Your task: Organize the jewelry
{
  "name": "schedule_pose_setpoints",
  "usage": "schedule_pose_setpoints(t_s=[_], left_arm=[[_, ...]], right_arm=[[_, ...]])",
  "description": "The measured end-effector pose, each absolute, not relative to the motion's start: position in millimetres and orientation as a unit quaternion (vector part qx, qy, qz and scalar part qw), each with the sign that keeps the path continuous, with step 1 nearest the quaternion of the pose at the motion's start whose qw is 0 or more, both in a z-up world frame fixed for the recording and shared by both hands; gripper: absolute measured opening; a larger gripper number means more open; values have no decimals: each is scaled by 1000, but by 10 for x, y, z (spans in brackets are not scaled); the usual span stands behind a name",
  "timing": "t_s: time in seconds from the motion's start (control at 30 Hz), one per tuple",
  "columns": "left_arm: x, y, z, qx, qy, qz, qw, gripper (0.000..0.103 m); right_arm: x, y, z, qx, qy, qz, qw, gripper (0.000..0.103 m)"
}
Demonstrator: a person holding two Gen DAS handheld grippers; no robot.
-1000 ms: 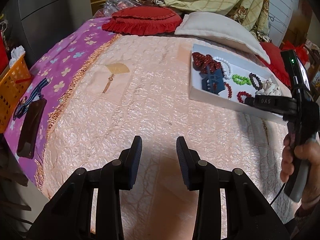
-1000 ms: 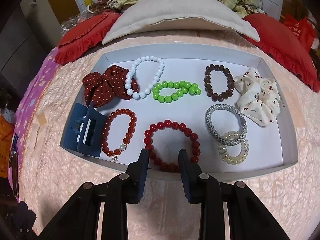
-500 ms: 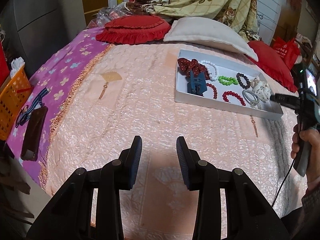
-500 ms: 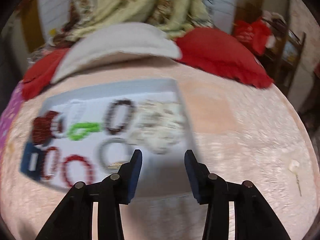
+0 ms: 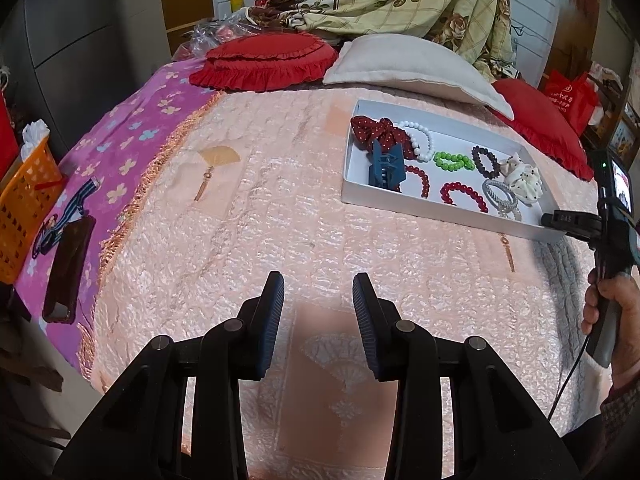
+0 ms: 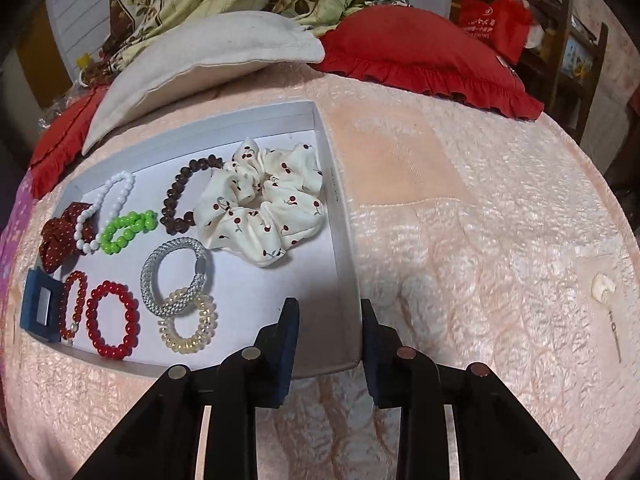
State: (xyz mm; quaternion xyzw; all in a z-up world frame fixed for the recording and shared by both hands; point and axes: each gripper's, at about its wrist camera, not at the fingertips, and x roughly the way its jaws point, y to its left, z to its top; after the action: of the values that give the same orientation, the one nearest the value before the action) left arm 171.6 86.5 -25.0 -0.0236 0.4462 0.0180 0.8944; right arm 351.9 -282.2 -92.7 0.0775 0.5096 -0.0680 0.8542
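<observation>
Jewelry tray | right tool closing astride its corner | left tool apart, empty

A white pillow is lying between two red cushions at the bed's head, an orange basket is sitting left, beside a dark phone resting on purple cloth.

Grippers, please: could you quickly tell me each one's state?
Left gripper: open, empty.
Right gripper: closing astride the white tray corner, not yet gripping.
</observation>
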Motion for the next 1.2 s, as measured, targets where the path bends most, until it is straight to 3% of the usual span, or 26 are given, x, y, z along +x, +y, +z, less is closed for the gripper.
schedule_pose_setpoints(t_s=[0.13,0.27,0.73,0.83,0.9,1.07,1.1,1.13,1.2], left_arm=[[1705,863,-240,-21,445,19,895,35],[1671,862,-214,-21,439,21,898,35],[1315,792,22,3,387,51,921,37],[1109,837,173,12,332,90,939,57],[936,881,304,11,282,117,952,77],[500,964,593,6,166,172,971,87],[440,984,644,2,158,171,972,98],[402,999,680,-2,154,168,974,103],[302,1003,759,-11,137,163,977,103]], right_arm=[[3470,-2830,-824,61,493,-66,865,28],[3303,-2862,-554,64,453,-75,886,43],[2343,-2198,-140,12,404,-6,915,44],[2122,-2084,-73,6,393,4,919,44],[2008,-2043,-37,8,389,10,921,44],[1699,-1960,40,10,374,20,927,45],[1645,-1946,54,9,370,21,929,45],[1591,-1934,71,8,367,22,930,46],[1489,-1935,108,11,361,26,932,48]])
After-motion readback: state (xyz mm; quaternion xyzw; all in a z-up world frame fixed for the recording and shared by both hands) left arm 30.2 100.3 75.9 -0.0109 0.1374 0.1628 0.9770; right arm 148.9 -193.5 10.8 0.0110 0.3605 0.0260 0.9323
